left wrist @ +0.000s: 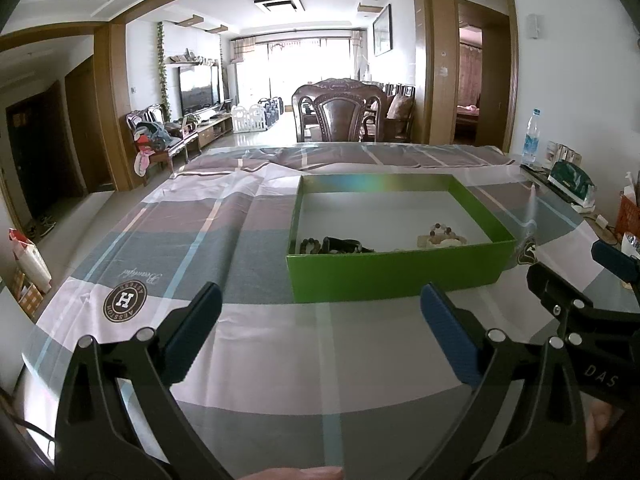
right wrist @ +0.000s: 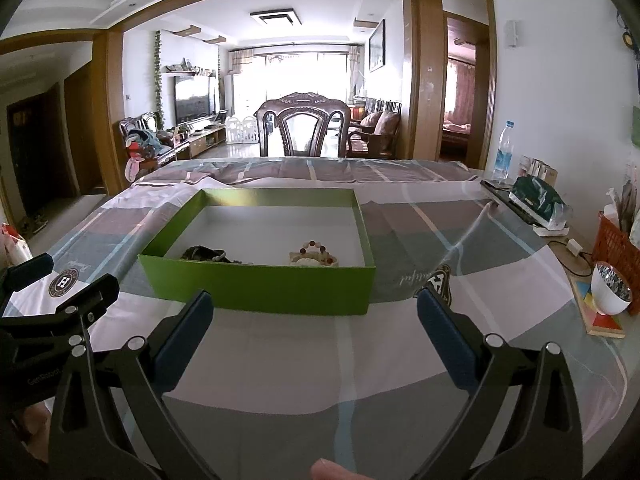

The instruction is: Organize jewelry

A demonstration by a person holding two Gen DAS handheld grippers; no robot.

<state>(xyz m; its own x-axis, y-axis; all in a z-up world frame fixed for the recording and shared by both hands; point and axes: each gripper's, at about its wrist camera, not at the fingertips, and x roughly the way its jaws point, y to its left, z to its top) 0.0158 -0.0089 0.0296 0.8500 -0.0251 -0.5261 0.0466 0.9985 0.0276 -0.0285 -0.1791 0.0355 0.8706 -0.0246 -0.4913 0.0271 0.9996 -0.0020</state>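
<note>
Both tongs, left tongs (left wrist: 320, 332) and right tongs (right wrist: 316, 330), are held apart and empty above the worktop (right wrist: 280, 360). Bracelets (right wrist: 314, 256) are seen inside the green box (right wrist: 256, 290) at 12 o'clock. Beads could be snagged or scattered if pinched off-centre against the box wall.

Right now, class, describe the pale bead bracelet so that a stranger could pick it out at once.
Find the green box on the striped tablecloth, ahead of both open claws. Inside, against the near wall, sit two clusters of jewelry. The pale bead bracelet is the right-hand one, cream with reddish beads; its left neighbour, the dark bracelets, is nearly black.
</note>
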